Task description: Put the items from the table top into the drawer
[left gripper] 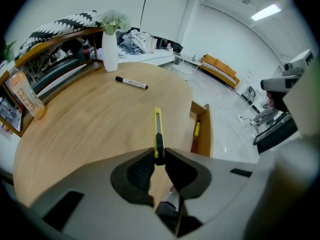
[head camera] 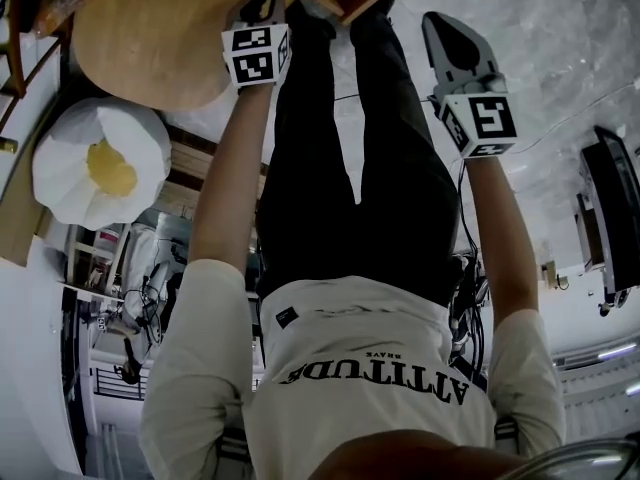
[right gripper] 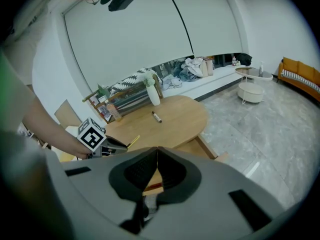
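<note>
A white and yellow flower-shaped cushion (head camera: pixel 100 163) is sitting far left in the head view, below the round wooden table (left gripper: pixel 90 124). In the left gripper view, an orange packet (left gripper: pixel 25 91) is leaning on the shelf (left gripper: pixel 55 41) at the table's left. A white vase (left gripper: pixel 110 51) with flowers is standing upright at the table's back edge. A black marker (left gripper: pixel 131 83) is lying flat on the top near it, toward the middle.

The left gripper (left gripper: pixel 159 155) is hanging over the table top and pointing steeply down. Its jaws are pinching the black end of a yellow utility knife (left gripper: pixel 157 126), which is sticking out forward past the jaw tips.

Right of the knife, the drawer (left gripper: pixel 205 126) is standing pulled out from the table's edge. A yellow-handled tool (left gripper: pixel 197 129) is lying inside it; what kind, cannot tell.

Further right, the right gripper (right gripper: pixel 157 150) is hovering off the table, above the grey floor (right gripper: pixel 260 129). Its jaws are pressing together with nothing between them.
</note>
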A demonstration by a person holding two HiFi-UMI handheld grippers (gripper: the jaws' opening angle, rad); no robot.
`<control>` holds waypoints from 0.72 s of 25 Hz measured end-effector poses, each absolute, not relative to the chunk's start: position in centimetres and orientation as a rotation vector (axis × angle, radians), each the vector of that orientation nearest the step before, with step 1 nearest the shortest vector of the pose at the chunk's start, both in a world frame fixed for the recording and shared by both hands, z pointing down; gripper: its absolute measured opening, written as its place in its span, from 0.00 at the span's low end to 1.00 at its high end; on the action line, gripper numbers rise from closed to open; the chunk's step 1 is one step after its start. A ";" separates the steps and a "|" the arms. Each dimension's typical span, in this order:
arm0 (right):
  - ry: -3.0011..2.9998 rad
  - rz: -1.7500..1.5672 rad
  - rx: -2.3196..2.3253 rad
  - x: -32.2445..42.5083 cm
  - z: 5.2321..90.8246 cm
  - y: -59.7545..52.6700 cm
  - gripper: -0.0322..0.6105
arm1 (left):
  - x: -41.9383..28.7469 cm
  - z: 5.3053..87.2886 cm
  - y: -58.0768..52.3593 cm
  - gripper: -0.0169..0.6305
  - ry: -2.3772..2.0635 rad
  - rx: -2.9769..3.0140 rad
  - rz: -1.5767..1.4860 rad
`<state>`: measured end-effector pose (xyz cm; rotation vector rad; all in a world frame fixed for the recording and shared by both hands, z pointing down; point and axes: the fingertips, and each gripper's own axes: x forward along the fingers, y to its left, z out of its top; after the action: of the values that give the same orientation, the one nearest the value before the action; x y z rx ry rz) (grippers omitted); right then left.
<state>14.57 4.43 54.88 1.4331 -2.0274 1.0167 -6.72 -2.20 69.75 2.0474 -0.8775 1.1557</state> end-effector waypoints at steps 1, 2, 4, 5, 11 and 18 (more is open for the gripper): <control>-2.024 1.023 1.436 14.9 55.1 4.7 0.08 | -6.1 69.9 -1.9 0.14 -0.860 2.057 1.163; -2.032 1.020 1.448 15.3 55.2 4.8 0.08 | -5.5 70.1 -1.4 0.14 -0.843 2.066 1.171; -2.044 1.016 1.466 16.1 55.5 5.0 0.08 | -4.4 70.5 -0.5 0.14 -0.812 2.075 1.184; -2.044 1.018 1.470 16.4 55.6 5.2 0.08 | -3.9 70.6 -0.1 0.14 -0.796 2.079 1.193; -2.018 1.056 1.483 17.6 56.3 6.4 0.08 | -0.8 71.7 2.7 0.14 -0.658 2.127 1.275; -2.020 1.061 1.504 18.4 57.7 6.7 0.08 | 1.6 75.1 4.1 0.14 -0.589 2.109 1.371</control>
<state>18.43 6.72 57.66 1.5036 -2.0196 1.0612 1.60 4.07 75.12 2.1087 -0.5888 1.3711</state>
